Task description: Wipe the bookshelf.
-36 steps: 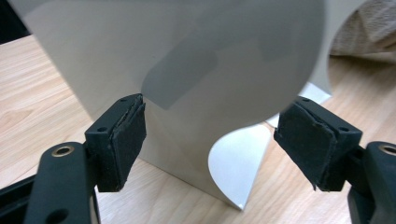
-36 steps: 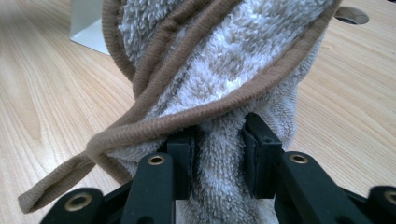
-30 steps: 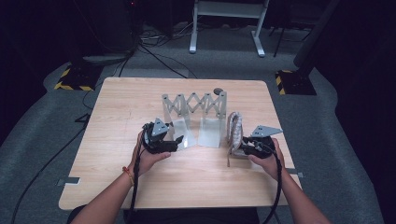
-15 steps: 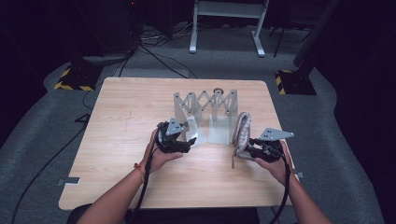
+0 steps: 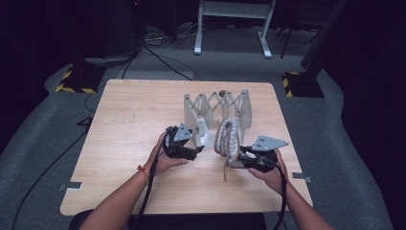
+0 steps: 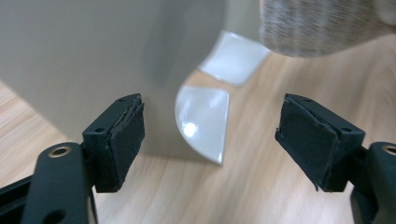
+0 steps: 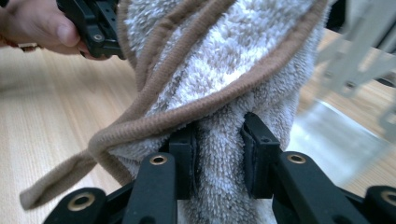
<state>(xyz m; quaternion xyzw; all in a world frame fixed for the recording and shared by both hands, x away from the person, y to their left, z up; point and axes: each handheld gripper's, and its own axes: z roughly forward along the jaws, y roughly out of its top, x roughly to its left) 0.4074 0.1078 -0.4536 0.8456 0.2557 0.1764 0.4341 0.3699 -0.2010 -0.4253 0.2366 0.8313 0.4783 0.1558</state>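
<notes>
Right gripper view shows the towel [image 7: 233, 88] bunched between the two black jaws, which pinch a thick fold of its grey-white pile; they have just been closing a little further on it. A brown corded hem loops out from the pinched fold and trails down to the left of the jaws, over the desk [image 7: 42, 116]. In the high view the towel [image 5: 228, 141] stands up as a folded hump just ahead of the right gripper [image 5: 242, 160], with one thin strand hanging down to the desk beside the jaws.

Just beyond the towel, away from the right jaws, stands the folding rack [image 5: 218, 108], a pale grey lattice of crossed slats with a flat upright panel at each end. Its near left panel comes down close to the left gripper [image 5: 197, 149].

In the left gripper view the jaws are spread wide with nothing between their pads. Ahead of them, slightly to the left, rises the rack's flat grey panel [image 6: 93, 56], and a rounded white foot [image 6: 205, 121] at its base lies on the desk in line with the gap. A corner of the towel [image 6: 322, 28] shows beyond the jaws at upper right.
</notes>
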